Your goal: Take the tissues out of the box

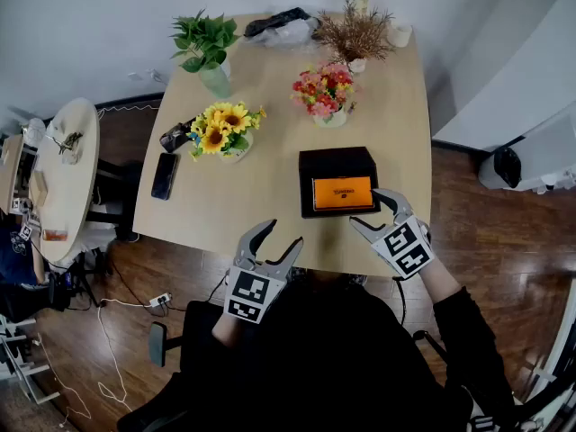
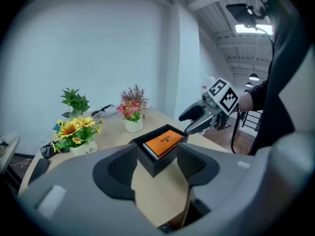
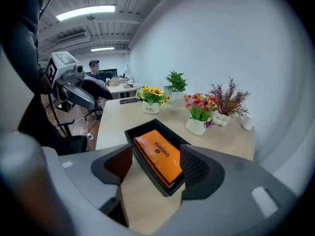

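A black open box (image 1: 306,183) lies near the table's front edge with an orange tissue pack (image 1: 342,192) inside it. My left gripper (image 1: 281,234) hovers open at the table edge, left of and nearer than the box. My right gripper (image 1: 371,210) stands open just off the box's front right corner. In the left gripper view, the box (image 2: 150,162) and the pack (image 2: 164,142) lie ahead between my jaws, and the right gripper (image 2: 193,122) is beyond them. The right gripper view shows the box (image 3: 144,166), the pack (image 3: 164,156) and the left gripper (image 3: 98,96). Neither gripper touches anything.
Behind the box stand a sunflower pot (image 1: 225,131), a red flower pot (image 1: 324,93), a green plant (image 1: 205,48) and a dried plant (image 1: 358,30). A phone (image 1: 165,175) lies at the table's left edge. A round side table (image 1: 63,178) stands further left.
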Action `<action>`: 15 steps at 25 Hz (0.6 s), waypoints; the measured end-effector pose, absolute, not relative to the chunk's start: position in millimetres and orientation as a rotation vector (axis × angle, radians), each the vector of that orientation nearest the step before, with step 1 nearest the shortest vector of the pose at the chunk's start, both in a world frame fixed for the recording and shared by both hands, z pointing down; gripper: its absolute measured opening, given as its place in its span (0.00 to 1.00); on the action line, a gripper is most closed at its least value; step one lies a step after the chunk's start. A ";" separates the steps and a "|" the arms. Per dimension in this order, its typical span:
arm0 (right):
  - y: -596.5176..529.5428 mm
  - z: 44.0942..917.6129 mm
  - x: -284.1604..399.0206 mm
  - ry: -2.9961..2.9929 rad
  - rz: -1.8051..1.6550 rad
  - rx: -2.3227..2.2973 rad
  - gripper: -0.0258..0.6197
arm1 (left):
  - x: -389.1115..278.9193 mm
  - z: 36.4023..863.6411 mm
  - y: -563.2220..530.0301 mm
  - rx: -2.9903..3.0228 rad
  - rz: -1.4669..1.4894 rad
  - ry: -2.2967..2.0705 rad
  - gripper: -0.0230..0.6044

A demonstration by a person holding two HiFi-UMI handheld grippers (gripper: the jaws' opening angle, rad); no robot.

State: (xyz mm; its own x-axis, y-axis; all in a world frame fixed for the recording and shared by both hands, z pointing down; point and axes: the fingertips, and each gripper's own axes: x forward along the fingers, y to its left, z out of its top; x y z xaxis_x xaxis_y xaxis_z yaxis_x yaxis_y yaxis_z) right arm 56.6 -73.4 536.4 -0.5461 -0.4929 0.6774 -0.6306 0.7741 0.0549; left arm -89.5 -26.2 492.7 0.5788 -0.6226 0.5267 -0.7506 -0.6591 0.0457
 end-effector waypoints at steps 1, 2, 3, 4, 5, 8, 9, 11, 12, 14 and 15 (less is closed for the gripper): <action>-76.1 540.4 53.4 -2.245 0.243 0.811 0.53 | -90.9 493.9 -27.1 2.544 0.700 -1.129 0.42; -78.9 544.4 50.2 -2.229 0.234 0.791 0.55 | -92.2 495.2 -28.1 2.540 0.704 -1.124 0.44; -81.9 548.3 47.1 -2.213 0.227 0.773 0.57 | -93.3 496.6 -29.4 2.537 0.709 -1.120 0.46; -85.0 552.0 44.0 -2.197 0.222 0.756 0.58 | -94.0 498.5 -30.8 2.534 0.718 -1.115 0.47; -88.4 555.8 41.0 -2.183 0.221 0.741 0.60 | -94.4 501.1 -32.4 2.532 0.731 -1.109 0.49; -98.3 569.7 34.2 -2.141 0.241 0.700 0.63 | -92.5 515.2 -35.8 2.517 0.795 -1.078 0.50; -101.2 575.0 32.9 -2.126 0.255 0.690 0.63 | -90.7 521.0 -37.0 2.512 0.813 -1.063 0.50; -106.1 584.5 32.1 -2.096 0.286 0.678 0.63 | -84.3 530.4 -41.2 2.513 0.839 -1.027 0.50; -107.7 588.3 32.5 -2.082 0.303 0.675 0.63 | -79.2 533.6 -44.7 2.525 0.854 -1.005 0.50; -108.9 594.8 33.8 -2.063 0.340 0.668 0.63 | -66.3 537.9 -53.9 2.564 0.896 -0.958 0.50; -109.3 597.9 34.3 -2.056 0.359 0.664 0.63 | -59.9 540.0 -59.4 2.580 0.918 -0.936 0.50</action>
State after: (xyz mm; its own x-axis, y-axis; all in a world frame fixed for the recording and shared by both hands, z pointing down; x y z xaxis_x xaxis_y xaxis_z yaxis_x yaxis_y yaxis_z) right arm 34.3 -109.3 597.9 -0.4351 -0.3161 0.8431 -0.5831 0.8124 0.0037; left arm -59.9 -59.4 540.0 0.5956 -0.4903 0.6363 -0.6458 -0.7633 0.0163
